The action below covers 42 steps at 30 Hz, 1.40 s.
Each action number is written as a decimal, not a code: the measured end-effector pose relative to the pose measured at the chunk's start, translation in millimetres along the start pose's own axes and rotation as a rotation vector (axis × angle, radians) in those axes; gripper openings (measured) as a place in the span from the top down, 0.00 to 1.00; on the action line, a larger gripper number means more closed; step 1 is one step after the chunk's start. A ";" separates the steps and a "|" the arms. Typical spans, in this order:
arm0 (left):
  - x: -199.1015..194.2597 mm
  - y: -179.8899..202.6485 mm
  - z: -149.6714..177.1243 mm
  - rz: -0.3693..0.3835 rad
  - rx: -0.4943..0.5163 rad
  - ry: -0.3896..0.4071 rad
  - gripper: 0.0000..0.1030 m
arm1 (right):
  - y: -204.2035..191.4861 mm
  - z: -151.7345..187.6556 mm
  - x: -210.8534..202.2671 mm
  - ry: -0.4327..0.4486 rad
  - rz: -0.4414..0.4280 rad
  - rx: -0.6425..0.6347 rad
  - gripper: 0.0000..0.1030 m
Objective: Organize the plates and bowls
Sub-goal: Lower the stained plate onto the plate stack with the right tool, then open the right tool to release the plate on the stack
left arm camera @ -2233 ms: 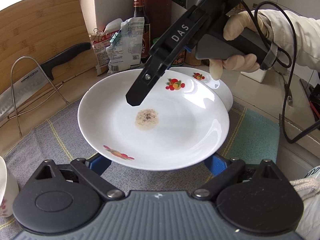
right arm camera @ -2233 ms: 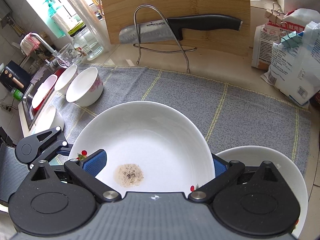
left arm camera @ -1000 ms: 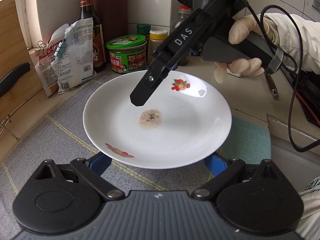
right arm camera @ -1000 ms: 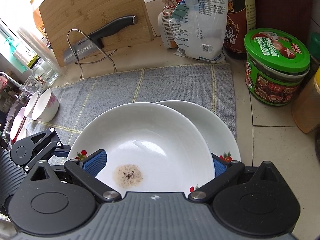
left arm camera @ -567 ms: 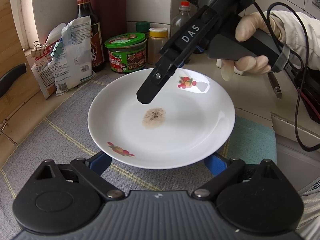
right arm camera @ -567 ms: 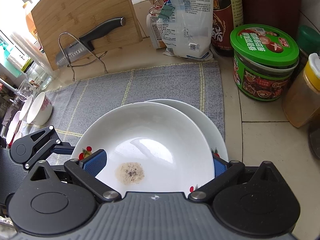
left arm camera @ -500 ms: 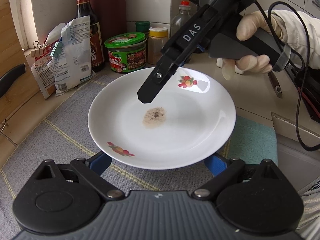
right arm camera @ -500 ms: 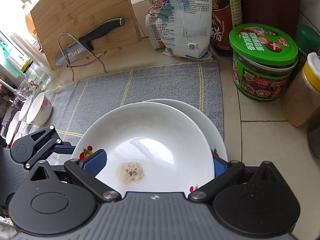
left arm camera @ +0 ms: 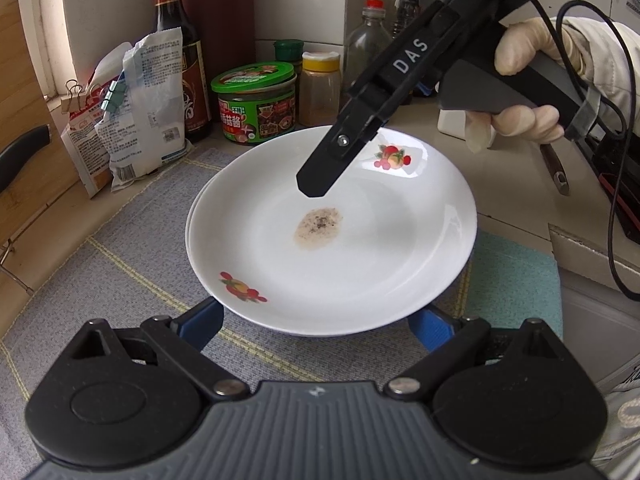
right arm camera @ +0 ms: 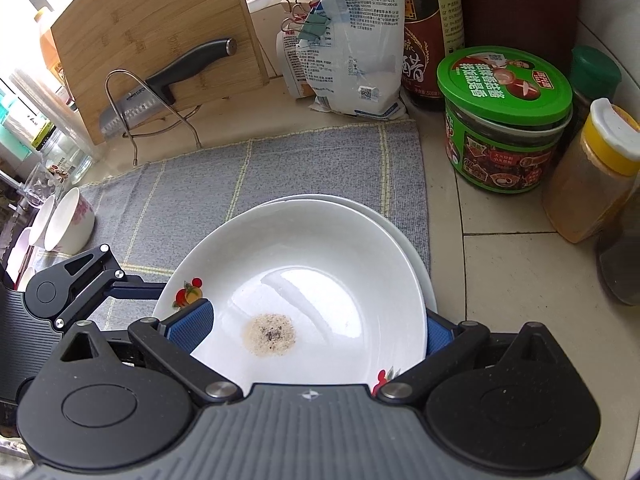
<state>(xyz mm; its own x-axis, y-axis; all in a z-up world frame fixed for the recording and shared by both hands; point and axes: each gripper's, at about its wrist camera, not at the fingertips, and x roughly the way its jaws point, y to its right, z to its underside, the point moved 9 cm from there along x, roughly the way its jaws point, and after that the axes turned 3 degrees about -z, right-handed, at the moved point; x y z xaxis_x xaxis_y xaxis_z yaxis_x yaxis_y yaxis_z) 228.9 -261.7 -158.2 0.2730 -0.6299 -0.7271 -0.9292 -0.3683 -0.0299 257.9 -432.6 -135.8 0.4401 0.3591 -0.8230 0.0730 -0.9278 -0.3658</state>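
In the left wrist view, the left tongs [left arm camera: 316,322] are seen spread wide at 6 o'clock. The near rim of the stained plate [left arm camera: 360,248] lies over and between their blue pads, and the right tongs [left arm camera: 324,176] are held over the plate's face from 1 o'clock. In the right wrist view, the right tongs are likewise spread wide around the plate, with the 9 o'clock pad laid over its rim and the 3 o'clock pad partly hidden behind it. A second plate [right arm camera: 404,236] is seen just beneath, toward 2 o'clock on the grey cloth [right arm camera: 280,168]; contact between the two cannot be told.
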 end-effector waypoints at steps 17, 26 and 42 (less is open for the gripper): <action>-1.2 0.5 -0.4 -0.021 0.009 0.011 0.03 | 0.9 4.8 -8.3 -0.002 0.068 0.009 0.00; -2.4 -0.1 2.2 -0.039 -0.005 0.010 0.04 | -1.3 12.5 -12.3 -0.015 0.152 -0.048 0.00; -44.6 -19.7 -4.1 -0.201 -0.101 0.115 0.02 | -42.3 17.8 -28.1 0.094 0.212 -0.262 0.00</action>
<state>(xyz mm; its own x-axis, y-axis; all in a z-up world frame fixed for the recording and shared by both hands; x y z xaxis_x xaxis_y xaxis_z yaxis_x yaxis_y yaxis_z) 236.0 -229.2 -122.3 0.4820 -0.6086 -0.6303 -0.8253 -0.5570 -0.0934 226.5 -401.7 -104.9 0.5497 0.1561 -0.8206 0.1928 -0.9796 -0.0571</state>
